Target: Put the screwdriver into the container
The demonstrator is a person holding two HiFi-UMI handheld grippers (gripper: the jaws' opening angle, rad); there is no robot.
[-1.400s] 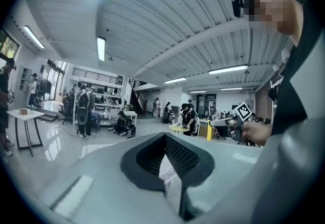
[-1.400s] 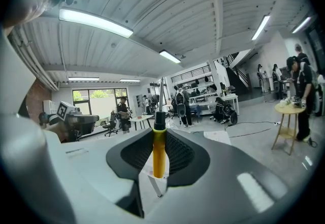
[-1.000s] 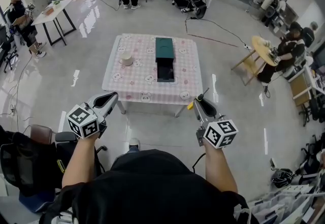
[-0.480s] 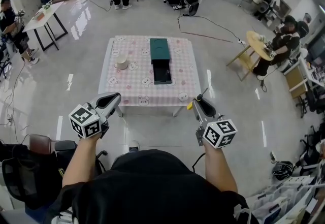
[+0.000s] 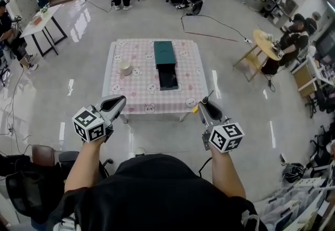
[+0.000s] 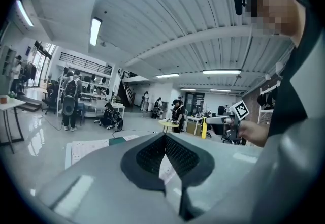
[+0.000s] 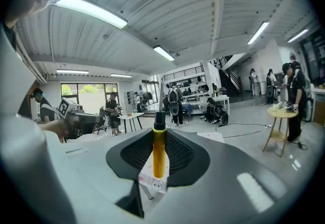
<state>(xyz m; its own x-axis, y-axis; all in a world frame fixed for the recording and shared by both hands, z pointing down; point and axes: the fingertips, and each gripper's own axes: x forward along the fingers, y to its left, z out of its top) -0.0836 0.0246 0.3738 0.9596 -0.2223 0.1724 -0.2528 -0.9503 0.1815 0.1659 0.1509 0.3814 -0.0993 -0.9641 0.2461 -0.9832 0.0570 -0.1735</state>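
Now screwdriver (image 7: 159, 153) clamped between right gripper (image 5: 205, 106) jaws, tip outward.

1. The right gripper (image 7: 159, 159) has its fingers (image 7: 184, 156) closed on the screwdriver (image 7: 159, 141), whose yellow handle stands upright with a black collar on top.
2. A corner of the pink checked tabletop (image 7: 154, 183) shows below, between them.

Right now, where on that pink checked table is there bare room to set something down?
The whole strip between the green container and the table's right edge is bare, and so is the near left corner, below the pale cup. The middle is taken by the container and its open drawer.
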